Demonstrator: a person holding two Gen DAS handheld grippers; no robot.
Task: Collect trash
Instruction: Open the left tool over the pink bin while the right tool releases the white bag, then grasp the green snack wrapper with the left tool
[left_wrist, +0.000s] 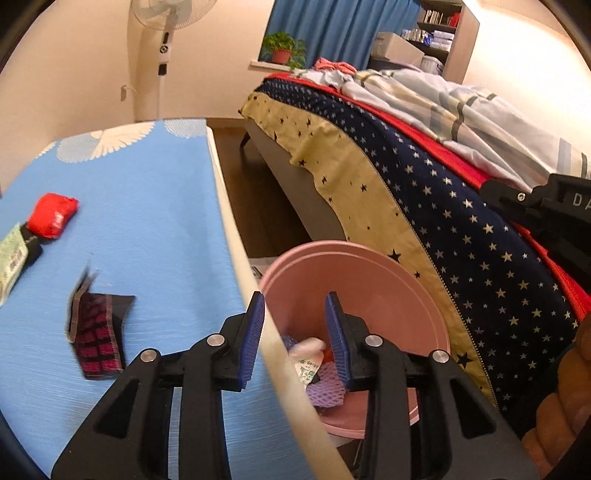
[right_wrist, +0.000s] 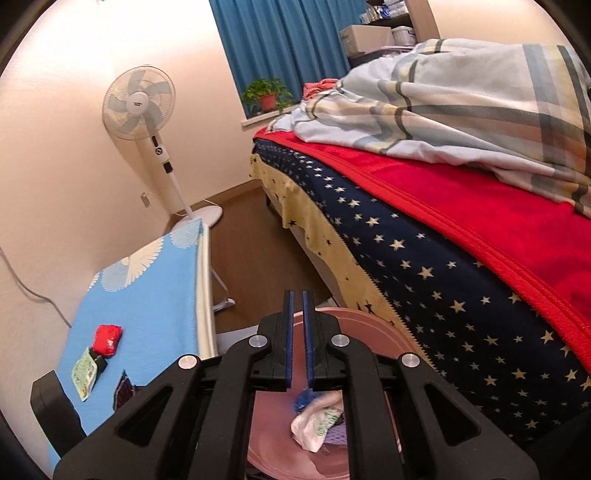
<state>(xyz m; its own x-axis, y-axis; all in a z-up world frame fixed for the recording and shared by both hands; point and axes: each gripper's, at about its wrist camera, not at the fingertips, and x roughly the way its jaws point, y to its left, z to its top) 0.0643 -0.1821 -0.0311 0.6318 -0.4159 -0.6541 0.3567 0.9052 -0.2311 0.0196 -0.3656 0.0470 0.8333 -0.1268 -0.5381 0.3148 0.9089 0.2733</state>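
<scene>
A pink bin stands on the floor between the table and the bed, with wrappers and purple foam net inside; the right wrist view shows it too. My left gripper is open and empty over the table edge and bin. My right gripper is nearly shut with a narrow gap, empty, above the bin. On the blue tablecloth lie a dark pink-patterned wrapper, a red packet and a green-white wrapper.
A bed with star-patterned cover, red blanket and a plaid quilt runs along the right. A standing fan is by the wall. A potted plant sits on the sill. My right gripper's body shows at right.
</scene>
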